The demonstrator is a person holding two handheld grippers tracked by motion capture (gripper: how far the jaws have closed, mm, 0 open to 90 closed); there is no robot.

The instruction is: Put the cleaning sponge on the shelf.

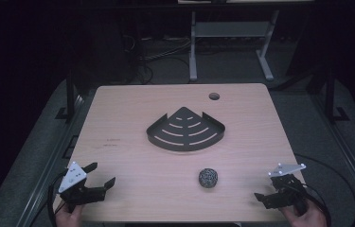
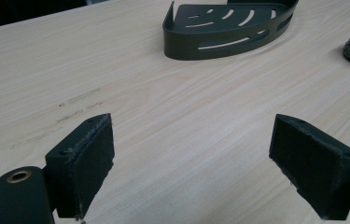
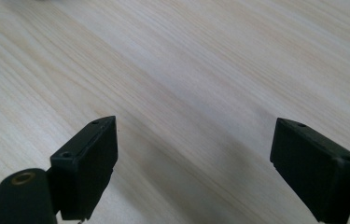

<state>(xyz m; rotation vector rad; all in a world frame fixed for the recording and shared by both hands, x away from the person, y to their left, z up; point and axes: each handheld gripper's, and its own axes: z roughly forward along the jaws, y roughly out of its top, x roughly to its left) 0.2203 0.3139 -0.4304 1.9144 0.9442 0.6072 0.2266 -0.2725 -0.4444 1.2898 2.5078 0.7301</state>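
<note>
Both grippers sit at the near edge of the counter (image 1: 118, 198), each held in a hand. Left gripper (image 1: 100, 173), at the near left corner: jaws spread wide with nothing between them, pointing toward the middle of the counter. Right gripper (image 1: 260, 197), at the near right corner: jaws likewise spread and empty over bare wood. Steel-wool ball (image 1: 208, 177): resting on the counter between the two grippers, a little farther in and right of centre, hence nearer the right gripper, which would reach it by moving left and slightly away. Dark corner basket (image 1: 186, 130): lying beyond the ball near the counter's middle, well apart from both grippers, its curved wall facing the near edge.
</note>
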